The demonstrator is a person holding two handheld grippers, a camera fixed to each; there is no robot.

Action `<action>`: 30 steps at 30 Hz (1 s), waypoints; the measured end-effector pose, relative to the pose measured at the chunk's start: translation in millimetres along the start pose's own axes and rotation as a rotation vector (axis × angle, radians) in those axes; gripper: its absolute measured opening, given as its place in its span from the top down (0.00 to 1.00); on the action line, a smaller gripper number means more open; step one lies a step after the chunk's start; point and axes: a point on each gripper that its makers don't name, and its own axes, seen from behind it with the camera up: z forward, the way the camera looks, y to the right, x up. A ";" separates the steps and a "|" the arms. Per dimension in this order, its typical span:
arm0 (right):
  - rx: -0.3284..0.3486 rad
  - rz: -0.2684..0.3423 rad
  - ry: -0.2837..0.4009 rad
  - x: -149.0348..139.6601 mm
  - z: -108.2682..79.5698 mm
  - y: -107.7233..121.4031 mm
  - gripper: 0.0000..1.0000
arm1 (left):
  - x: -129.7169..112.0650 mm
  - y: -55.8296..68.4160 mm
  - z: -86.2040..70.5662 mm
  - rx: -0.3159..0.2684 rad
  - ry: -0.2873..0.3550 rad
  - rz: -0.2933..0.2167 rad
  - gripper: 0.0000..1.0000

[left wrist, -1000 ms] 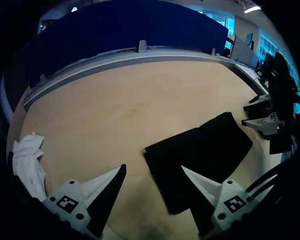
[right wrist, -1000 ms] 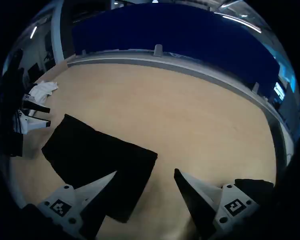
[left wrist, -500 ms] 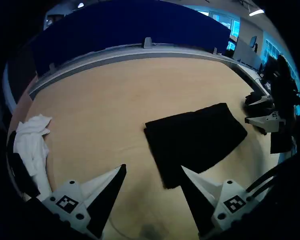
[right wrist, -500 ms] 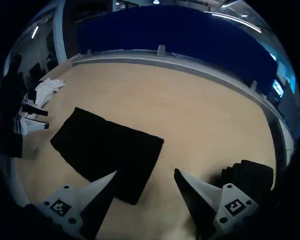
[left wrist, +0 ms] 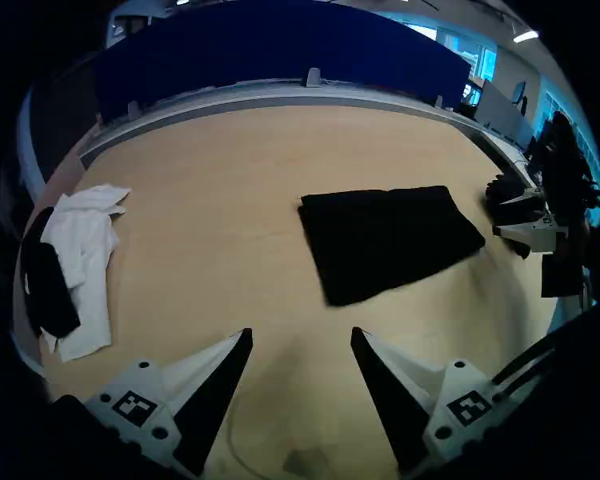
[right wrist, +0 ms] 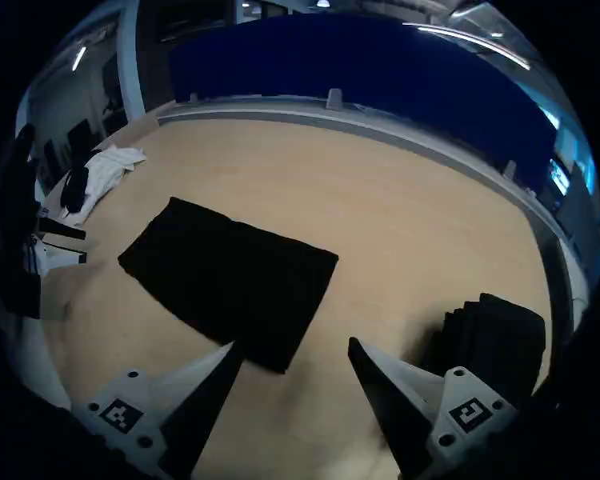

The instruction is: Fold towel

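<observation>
Black rectangular cloth towel [left wrist: 390, 238] on pale wooden table [left wrist: 220, 176] | left gripper [left wrist: 300, 332], right gripper [right wrist: 294, 342] agape, empty | risk: single-layer pinch skews fold.

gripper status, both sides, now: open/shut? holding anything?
Left gripper: open, holding nothing.
Right gripper: open, holding nothing; the black towel lies flat on the table, ungripped.
</observation>
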 end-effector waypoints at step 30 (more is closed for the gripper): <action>0.163 -0.230 -0.125 -33.1 22.1 -21.7 0.35 | -67.9 -34.9 -62.7 0.132 0.002 -0.148 0.09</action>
